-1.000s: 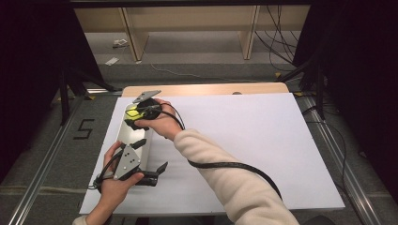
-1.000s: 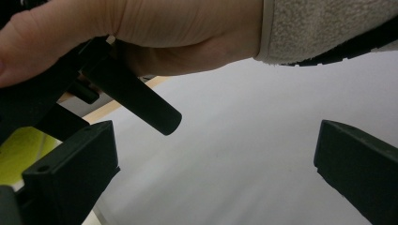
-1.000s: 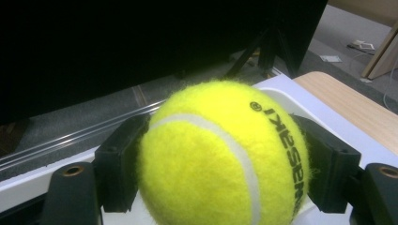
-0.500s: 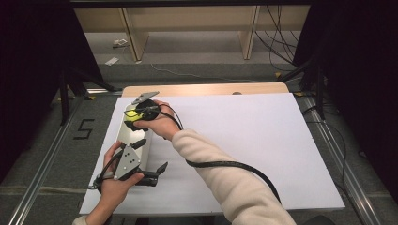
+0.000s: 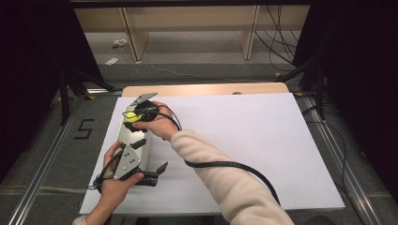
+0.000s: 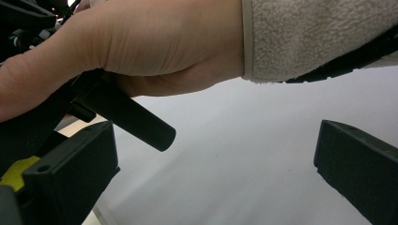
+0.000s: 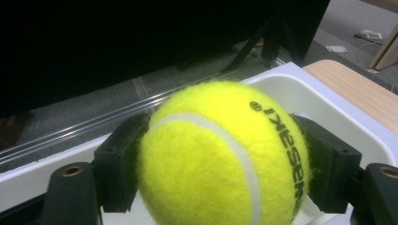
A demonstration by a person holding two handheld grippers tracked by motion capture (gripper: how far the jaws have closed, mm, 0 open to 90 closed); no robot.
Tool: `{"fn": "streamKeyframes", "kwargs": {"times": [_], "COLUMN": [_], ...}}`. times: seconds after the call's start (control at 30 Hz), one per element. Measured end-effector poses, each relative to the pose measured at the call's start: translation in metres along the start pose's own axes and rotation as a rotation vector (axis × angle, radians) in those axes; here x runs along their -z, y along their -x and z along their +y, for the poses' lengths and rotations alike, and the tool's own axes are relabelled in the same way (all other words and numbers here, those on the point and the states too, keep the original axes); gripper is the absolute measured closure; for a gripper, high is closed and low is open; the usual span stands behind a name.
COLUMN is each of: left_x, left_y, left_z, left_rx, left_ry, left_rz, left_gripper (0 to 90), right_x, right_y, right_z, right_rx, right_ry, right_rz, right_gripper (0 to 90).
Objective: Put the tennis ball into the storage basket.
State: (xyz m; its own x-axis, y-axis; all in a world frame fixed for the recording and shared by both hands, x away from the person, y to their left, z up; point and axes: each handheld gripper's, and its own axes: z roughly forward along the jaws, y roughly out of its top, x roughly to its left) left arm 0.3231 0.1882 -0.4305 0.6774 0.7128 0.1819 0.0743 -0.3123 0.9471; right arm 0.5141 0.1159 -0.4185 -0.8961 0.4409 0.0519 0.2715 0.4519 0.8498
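Your right arm reaches across your body to the tabletop's left edge, sleeve angled up from the near side. There your right gripper has its jaws clamped on a yellow tennis ball, one jaw on each side, and holds it over the white tray. Your left hand sits lower, near the front edge, with the left gripper pointing right, its jaws set wide apart and nothing between them above the white surface.
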Motion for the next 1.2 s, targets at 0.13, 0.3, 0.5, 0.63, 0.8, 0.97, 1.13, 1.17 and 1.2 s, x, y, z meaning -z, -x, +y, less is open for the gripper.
{"fn": "streamKeyframes", "kwargs": {"times": [0.13,0.3,0.5,0.63,0.8,0.97,1.13,1.17,1.2], "left_x": [0.0,0.0,0.0,0.0,0.0,0.0,0.0,0.0,0.0], "left_y": [0.0,0.0,0.0,0.0,0.0,0.0,0.0,0.0,0.0], "left_z": [0.0,0.0,0.0,0.0,0.0,0.0,0.0,0.0,0.0], "left_rx": [0.001,0.0,0.0,0.0,0.0,-0.002,-0.002,-0.002,-0.002], "left_ry": [0.0,0.0,-0.002,-0.002,-0.002,-0.002,-0.002,-0.002,-0.003], "left_rz": [0.0,0.0,-0.001,-0.001,-0.001,0.0,0.0,0.0,0.0], "left_gripper": [0.0,0.0,0.0,0.0,0.0,0.0,0.0,0.0,0.0], "right_x": [-0.001,-0.002,-0.001,0.002,0.006,0.012,0.02,0.022,0.024], "right_y": [0.0,-0.001,-0.001,0.0,-0.001,-0.001,0.001,0.001,0.002], "right_z": [0.0,-0.001,-0.001,-0.001,0.0,0.001,0.0,-0.001,-0.001], "right_rx": [0.001,0.0,-0.006,-0.011,-0.007,-0.004,-0.001,-0.005,-0.003], "right_ry": [-0.002,-0.007,0.001,0.004,0.014,0.023,0.032,0.033,0.035], "right_rz": [-0.001,0.011,0.011,0.012,0.012,0.011,0.004,0.003,0.0], "right_gripper": [26.1,24.2,18.3,18.0,17.8,17.5,17.3,17.3,17.3]}}
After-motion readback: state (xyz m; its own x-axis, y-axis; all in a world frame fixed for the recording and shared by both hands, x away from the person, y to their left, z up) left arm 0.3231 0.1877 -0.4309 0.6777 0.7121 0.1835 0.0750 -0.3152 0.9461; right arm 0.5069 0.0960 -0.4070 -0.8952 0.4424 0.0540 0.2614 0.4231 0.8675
